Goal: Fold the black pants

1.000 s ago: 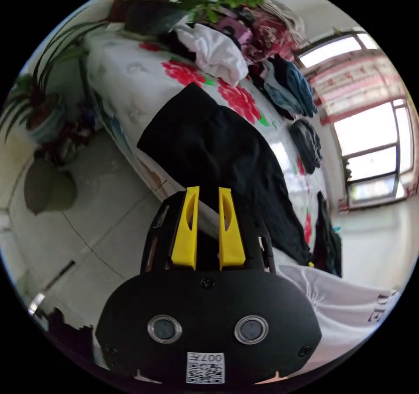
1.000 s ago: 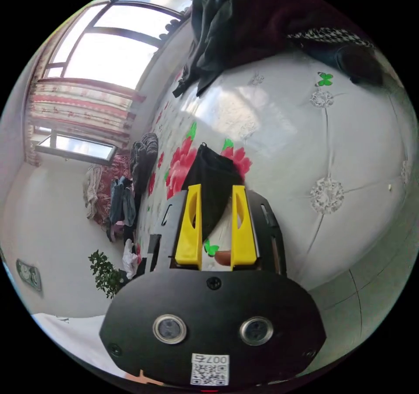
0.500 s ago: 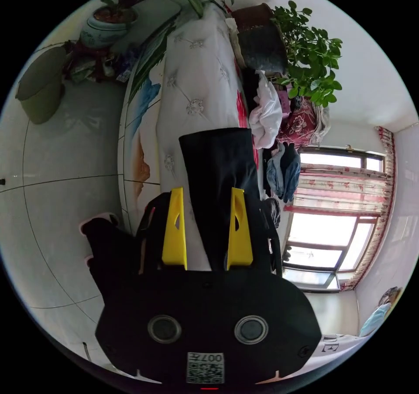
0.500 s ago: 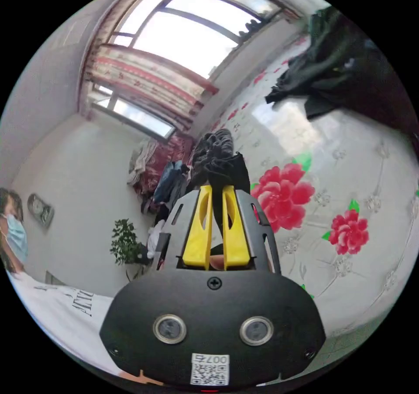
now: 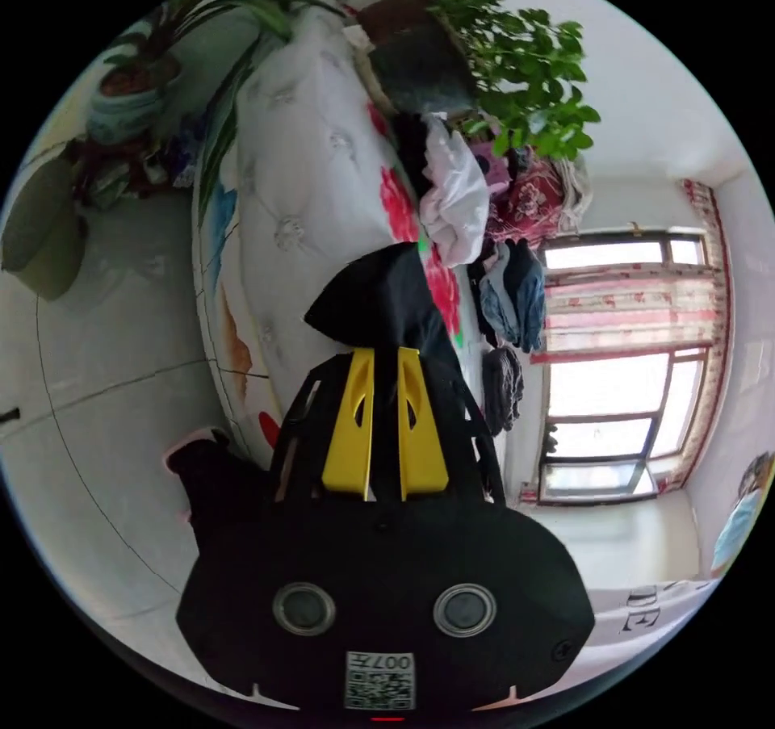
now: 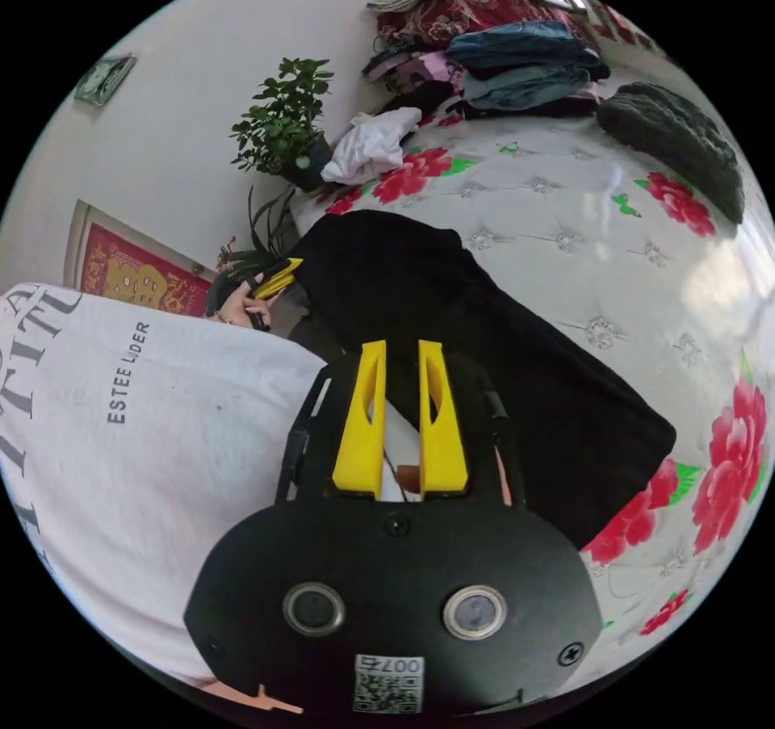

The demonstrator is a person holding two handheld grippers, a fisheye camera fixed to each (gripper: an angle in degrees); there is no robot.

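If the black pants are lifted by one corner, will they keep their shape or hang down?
Probably hang down: the black pants drape limply over the bed. The corner at the left gripper peaks softly. Likely light, since thin fabric follows the mattress.

Bare mattress [image 6: 565,220] between clothes piles [image 6: 517,67], seemingly.

A white quilted bed [image 6: 565,220] printed with red flowers carries the black pants [image 6: 484,341], spread flat across its near side. Farther back lie a crumpled white garment [image 6: 367,148], a dark knitted bundle [image 6: 674,136] and a stack of folded clothes [image 6: 517,63] against the wall. A potted plant [image 6: 282,127] stands at its corner.
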